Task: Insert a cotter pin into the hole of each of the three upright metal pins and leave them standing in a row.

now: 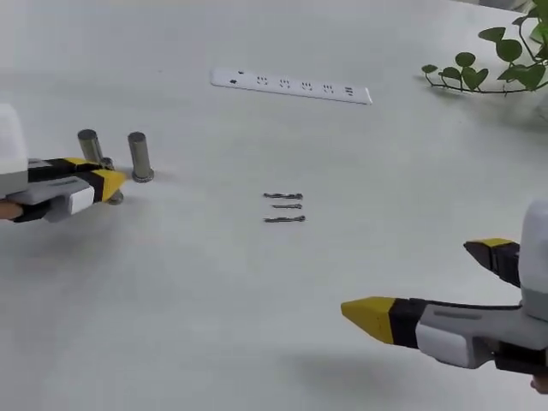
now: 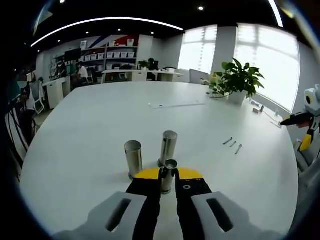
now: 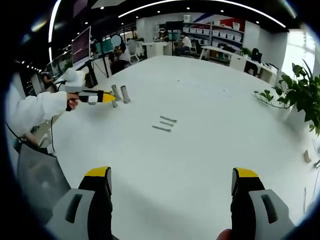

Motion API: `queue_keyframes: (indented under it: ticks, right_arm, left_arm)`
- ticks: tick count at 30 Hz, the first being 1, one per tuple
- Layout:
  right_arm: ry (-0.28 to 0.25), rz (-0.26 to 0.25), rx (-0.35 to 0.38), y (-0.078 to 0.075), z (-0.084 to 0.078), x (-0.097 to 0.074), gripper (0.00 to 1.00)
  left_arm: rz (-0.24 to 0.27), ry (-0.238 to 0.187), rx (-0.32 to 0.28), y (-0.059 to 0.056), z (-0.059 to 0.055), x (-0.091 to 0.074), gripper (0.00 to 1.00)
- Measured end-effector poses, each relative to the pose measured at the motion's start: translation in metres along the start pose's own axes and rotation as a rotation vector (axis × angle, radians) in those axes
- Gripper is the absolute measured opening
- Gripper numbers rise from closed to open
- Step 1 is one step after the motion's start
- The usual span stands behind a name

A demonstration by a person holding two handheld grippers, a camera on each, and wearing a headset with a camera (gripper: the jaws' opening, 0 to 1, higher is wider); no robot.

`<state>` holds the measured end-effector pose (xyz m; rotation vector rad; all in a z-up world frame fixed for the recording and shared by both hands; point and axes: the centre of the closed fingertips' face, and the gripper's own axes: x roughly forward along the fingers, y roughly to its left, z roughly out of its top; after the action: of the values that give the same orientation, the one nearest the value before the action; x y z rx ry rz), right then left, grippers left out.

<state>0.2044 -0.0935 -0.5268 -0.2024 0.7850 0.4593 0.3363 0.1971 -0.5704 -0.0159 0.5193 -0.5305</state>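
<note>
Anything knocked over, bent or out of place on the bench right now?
Nothing stands out: all three metal pins stand upright, one held in the left tool, and the cotter pins lie neatly side by side.

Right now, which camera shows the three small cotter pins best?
The head view: the cotter pins lie side by side near the picture's middle, each one distinct. The left gripper view shows the pins as tiny slivers off to the right; in the right gripper view they are thin grey strokes ahead.
</note>
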Motion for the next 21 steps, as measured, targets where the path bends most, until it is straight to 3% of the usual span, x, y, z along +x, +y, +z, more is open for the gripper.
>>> queue_keyframes:
  ticks: [8,9,11,16,21]
  right_arm:
    - [0.006,0.011,0.002,0.003,-0.001,0.001,0.98]
    - [0.003,0.014,0.002,0.004,0.000,0.001,0.98]
    - [-0.001,0.014,0.000,0.004,0.001,0.000,0.98]
    - [-0.010,0.011,0.004,0.004,0.003,-0.001,0.98]
    - [-0.023,0.012,0.005,0.006,0.004,-0.004,0.98]
  left_arm:
    - [-0.027,-0.001,0.028,-0.001,0.001,0.001,0.06]
    - [-0.028,-0.001,0.041,-0.001,0.002,0.001,0.06]
    - [-0.011,0.012,0.124,0.000,0.001,-0.001,0.06]
    - [-0.041,0.021,0.152,-0.012,-0.001,-0.002,0.06]
    - [-0.062,0.026,0.217,-0.032,0.000,-0.004,0.05]
